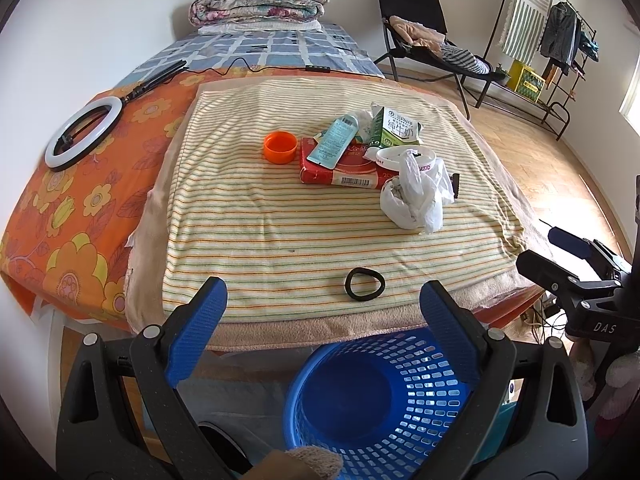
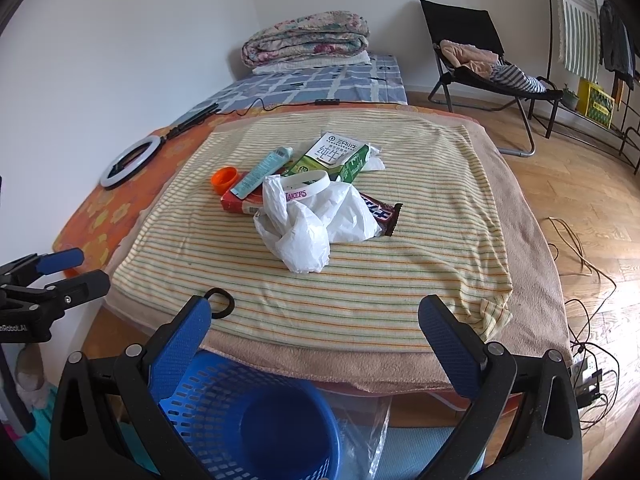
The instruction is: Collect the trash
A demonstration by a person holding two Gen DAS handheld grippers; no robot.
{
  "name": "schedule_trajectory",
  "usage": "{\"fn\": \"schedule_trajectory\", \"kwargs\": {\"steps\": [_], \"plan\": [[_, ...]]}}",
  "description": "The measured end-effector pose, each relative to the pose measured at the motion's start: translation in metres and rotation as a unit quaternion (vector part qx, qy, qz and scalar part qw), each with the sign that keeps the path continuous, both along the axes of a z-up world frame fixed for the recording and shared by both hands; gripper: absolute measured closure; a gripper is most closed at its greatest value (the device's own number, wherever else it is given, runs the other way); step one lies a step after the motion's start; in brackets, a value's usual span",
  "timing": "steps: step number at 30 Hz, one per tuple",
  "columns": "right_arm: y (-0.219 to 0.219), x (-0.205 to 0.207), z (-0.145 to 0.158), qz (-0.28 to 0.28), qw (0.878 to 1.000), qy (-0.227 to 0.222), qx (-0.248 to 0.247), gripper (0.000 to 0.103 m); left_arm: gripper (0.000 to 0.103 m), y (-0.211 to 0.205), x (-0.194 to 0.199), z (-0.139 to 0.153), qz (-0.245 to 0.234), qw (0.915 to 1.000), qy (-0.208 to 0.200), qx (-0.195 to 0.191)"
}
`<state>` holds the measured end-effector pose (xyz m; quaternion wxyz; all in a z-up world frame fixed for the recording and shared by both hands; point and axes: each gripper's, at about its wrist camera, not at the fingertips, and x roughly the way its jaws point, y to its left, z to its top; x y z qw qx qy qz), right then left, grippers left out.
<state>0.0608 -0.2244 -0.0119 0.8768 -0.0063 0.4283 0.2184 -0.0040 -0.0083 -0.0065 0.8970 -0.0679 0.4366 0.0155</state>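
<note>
On the far left, a white ring light [image 1: 82, 132] on a black stem lies flat on the orange flowered bedsheet [image 1: 72, 216], well apart from the rubbish and probably not part of it. To its right a yellow striped towel [image 1: 260, 232] is spread as a work surface, and the trash sits in one loose heap near its far middle. Reading that heap from the left: an orange plastic bottle cap [image 1: 280, 147] lying open side up, a pale teal squeeze tube [image 1: 334, 141] resting across a red tissue packet [image 1: 340, 168], a green and white milk carton [image 1: 394, 127] lying on its side behind them, a white silicone wristband [image 2: 306, 186], a crumpled white plastic bag [image 2: 312, 228], and a brown chocolate bar wrapper [image 2: 382, 213] poking out from under the bag on the right. A black elastic hair ring [image 1: 365, 284] lies alone near the towel's near edge.

The blue perforated plastic basket [image 1: 380, 400] stands on the floor just below that near edge, seemingly placed so items can be dropped straight down; it looks empty, so collecting appears not yet begun.

The left gripper [image 1: 324, 320] hangs over the basket with fingers spread wide, holding nothing. The right gripper [image 2: 316, 340] is likewise spread and empty, facing the heap.
</note>
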Motion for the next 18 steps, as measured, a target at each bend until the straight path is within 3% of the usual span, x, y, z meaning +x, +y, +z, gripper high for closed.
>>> {"fn": "schedule_trajectory", "kwargs": {"steps": [18], "plan": [[0.0002, -0.0009, -0.0011, -0.001, 1.0, 0.002, -0.001, 0.0, 0.004, 0.0006, 0.0, -0.0001, 0.0, 1.0, 0.001, 0.0]]}}
